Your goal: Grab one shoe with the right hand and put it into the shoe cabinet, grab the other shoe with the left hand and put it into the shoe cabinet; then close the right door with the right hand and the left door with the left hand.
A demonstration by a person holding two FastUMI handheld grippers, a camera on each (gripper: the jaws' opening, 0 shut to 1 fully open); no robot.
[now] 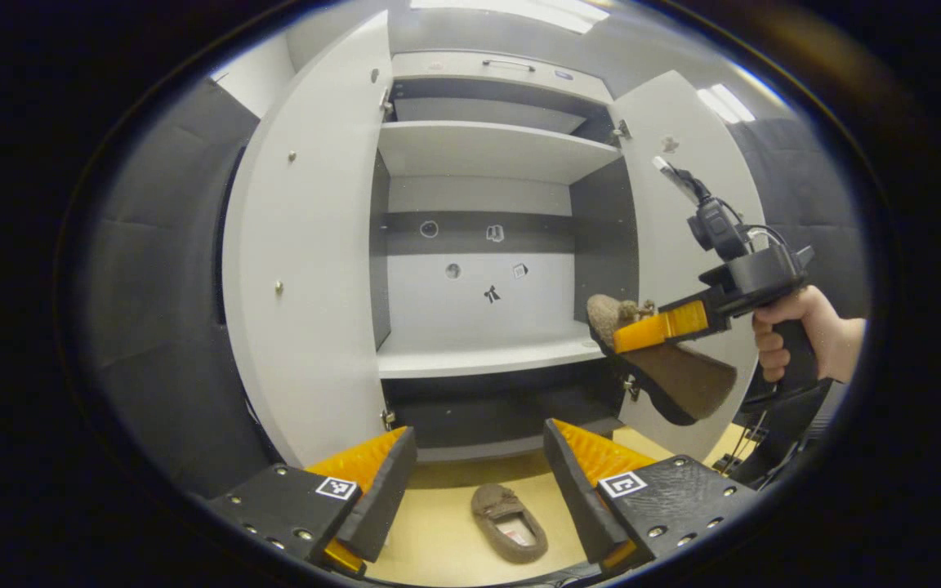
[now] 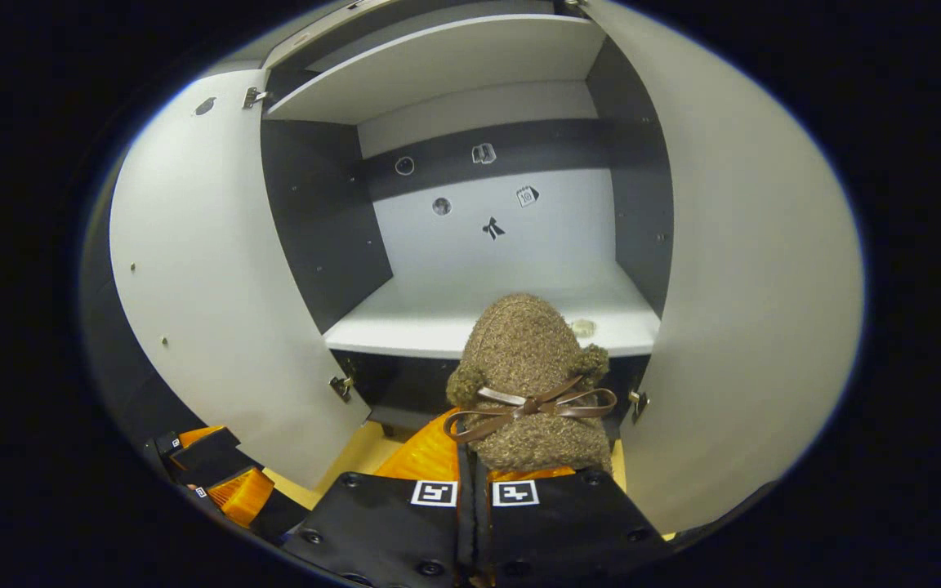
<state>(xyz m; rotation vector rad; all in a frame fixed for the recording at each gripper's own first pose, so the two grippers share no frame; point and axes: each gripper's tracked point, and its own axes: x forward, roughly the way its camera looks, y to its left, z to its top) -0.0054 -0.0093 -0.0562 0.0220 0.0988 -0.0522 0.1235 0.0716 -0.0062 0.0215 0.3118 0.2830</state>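
Two shoes: one brown fuzzy shoe is pinched in the right gripper; the other shoe lies on the floor in front of the cabinet
Right gripper: fingers drawn nearly together on the heel end of the held shoe, toe pointing at the middle shelf; in the left gripper view it sits in a hand beside the right door, shoe hanging tilted, toe up
Left gripper: jaws spread wide with nothing between them; left gripper hovers above the floor shoe, not touching it
Doors: left door and right door both swung open; the shelf looks bare
Held shoe position: in front of the shelf edge, not yet inside, as far as I can judge
Risk, drop: the grip is on the soft heel alone, so the shoe may sag or slip out before it reaches the shelf
Risk, snag: the toe sits near shelf-edge height and could butt the front lip if it comes in low
Risk, door: the right gripper is near the right door and could nudge it
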